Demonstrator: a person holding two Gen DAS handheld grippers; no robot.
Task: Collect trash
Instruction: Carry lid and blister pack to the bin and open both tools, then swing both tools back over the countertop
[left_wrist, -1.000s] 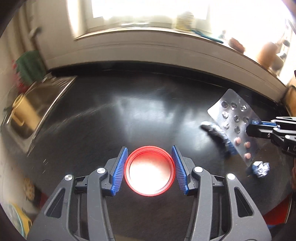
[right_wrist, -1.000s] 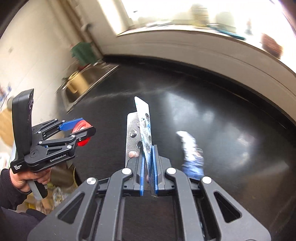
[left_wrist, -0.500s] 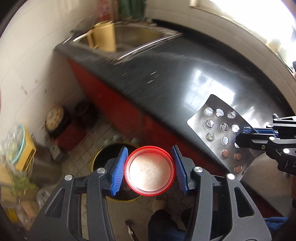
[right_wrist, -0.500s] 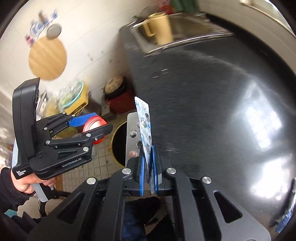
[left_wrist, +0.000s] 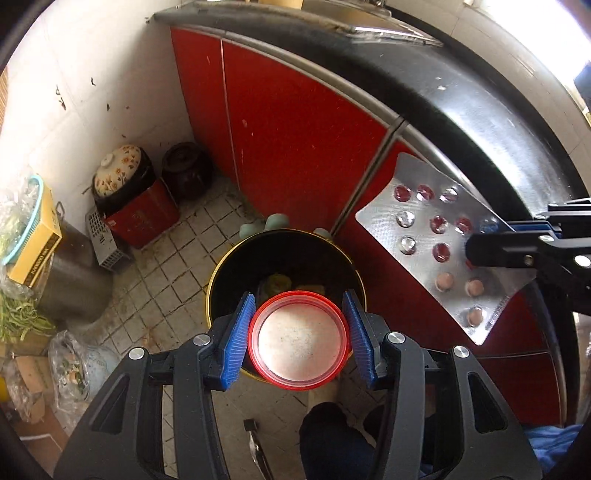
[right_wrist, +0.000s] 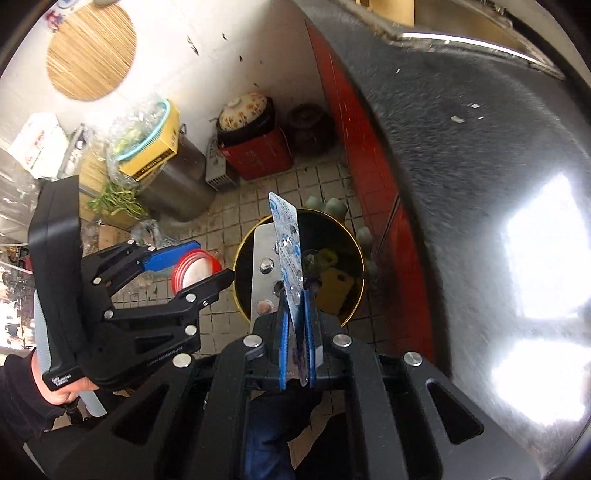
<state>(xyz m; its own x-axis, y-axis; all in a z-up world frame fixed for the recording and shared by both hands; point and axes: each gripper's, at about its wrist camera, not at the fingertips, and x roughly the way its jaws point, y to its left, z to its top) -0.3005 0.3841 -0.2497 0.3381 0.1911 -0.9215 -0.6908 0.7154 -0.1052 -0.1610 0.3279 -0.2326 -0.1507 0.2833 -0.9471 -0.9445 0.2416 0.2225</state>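
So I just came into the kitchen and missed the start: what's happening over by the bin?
A person is clearing trash with a claw in each hand. The left claw grips a red lid, and the right claw is shut on two blister packs. Both are held above the open bin on the floor beside the red cabinets. Nothing is dropped yet.

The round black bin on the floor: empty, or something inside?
Not empty: the round black bin holds yellow scraps at its bottom.
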